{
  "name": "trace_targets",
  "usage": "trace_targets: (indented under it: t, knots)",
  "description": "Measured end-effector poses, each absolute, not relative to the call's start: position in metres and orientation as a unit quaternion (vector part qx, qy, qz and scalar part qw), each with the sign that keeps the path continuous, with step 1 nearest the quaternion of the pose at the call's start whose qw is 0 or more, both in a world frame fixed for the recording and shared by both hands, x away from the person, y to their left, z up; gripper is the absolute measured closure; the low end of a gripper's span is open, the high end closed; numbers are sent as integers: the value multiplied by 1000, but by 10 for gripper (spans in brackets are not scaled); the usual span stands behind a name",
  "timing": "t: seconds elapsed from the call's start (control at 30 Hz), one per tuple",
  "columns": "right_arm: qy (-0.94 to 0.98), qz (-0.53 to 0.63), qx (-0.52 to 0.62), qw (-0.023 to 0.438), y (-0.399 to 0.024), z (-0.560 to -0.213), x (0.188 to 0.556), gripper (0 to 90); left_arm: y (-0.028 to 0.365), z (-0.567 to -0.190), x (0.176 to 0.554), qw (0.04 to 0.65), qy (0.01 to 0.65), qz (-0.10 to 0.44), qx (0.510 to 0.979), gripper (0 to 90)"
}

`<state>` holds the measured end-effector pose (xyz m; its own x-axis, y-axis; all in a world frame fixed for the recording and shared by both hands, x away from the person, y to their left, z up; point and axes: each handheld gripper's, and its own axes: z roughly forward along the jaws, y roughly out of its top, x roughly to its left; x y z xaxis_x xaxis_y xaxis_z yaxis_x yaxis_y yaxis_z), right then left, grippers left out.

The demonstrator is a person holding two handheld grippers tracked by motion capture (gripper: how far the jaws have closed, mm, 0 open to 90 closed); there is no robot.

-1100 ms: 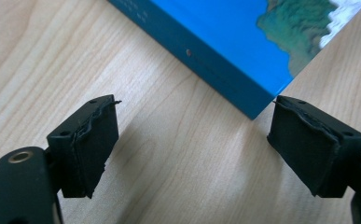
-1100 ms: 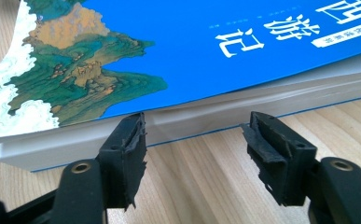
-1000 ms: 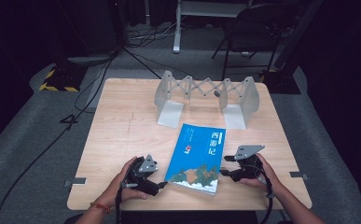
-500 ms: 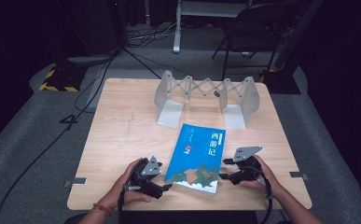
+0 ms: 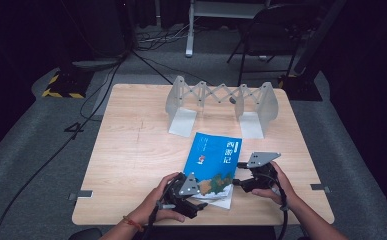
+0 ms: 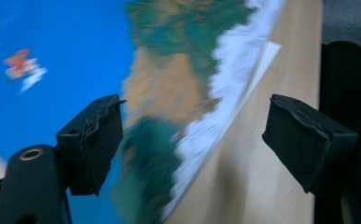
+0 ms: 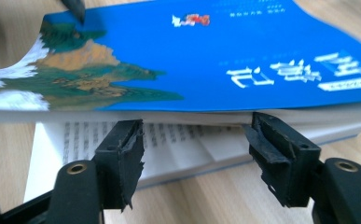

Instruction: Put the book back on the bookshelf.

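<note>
blue book [image 5: 213,162] lying on the wooden table [image 5: 131,150], near side, its cover lifted off printed pages. left gripper [image 5: 193,192] at the book's near left corner, jaws spread wide, empty. right gripper [image 5: 241,182] against its right edge, jaws apart, gripping nothing. folding rack [image 5: 221,102] stands beyond.

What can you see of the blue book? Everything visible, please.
The book is a thin paperback with a glossy blue cover, white Chinese title characters and a green, tan and white landscape at its near end. It lies flat on the wooden table, near the front edge, angled slightly. The cover and some pages are lifted along the open side, exposing printed text pages. The left gripper is at its near corner, the right gripper at its open edge, both open.
</note>
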<state>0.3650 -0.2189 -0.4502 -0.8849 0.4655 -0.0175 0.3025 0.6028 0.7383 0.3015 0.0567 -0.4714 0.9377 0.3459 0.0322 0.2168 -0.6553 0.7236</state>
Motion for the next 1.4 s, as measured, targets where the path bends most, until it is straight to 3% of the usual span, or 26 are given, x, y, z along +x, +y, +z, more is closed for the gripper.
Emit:
trace_targets:
  t: [0.23, 0.43, 0.53, 0.73, 0.9, 1.17, 1.4]
  knots:
    - [879, 407, 217, 120, -210, -437, 367, 355, 38, -472, 298, 392, 167, 113, 898, 162]
    - [874, 414, 220, 127, -201, -431, 369, 353, 31, -471, 298, 398, 188, 134, 888, 183]
    - [872, 418, 220, 127, -202, -429, 370, 348, 37, -470, 303, 406, 215, 131, 878, 292]
    - [875, 414, 213, 135, -205, -431, 369, 346, 51, -463, 307, 419, 198, 144, 874, 649]
    - [875, 418, 202, 135, -217, -430, 368, 346, 65, -455, 312, 437, 182, 140, 869, 786]
    - [872, 442, 148, 151, -221, -417, 363, 329, 90, -455, 317, 435, 152, 128, 878, 810]
    - [899, 405, 94, 136, -192, -440, 379, 300, 113, -453, 322, 444, 148, 113, 876, 807]
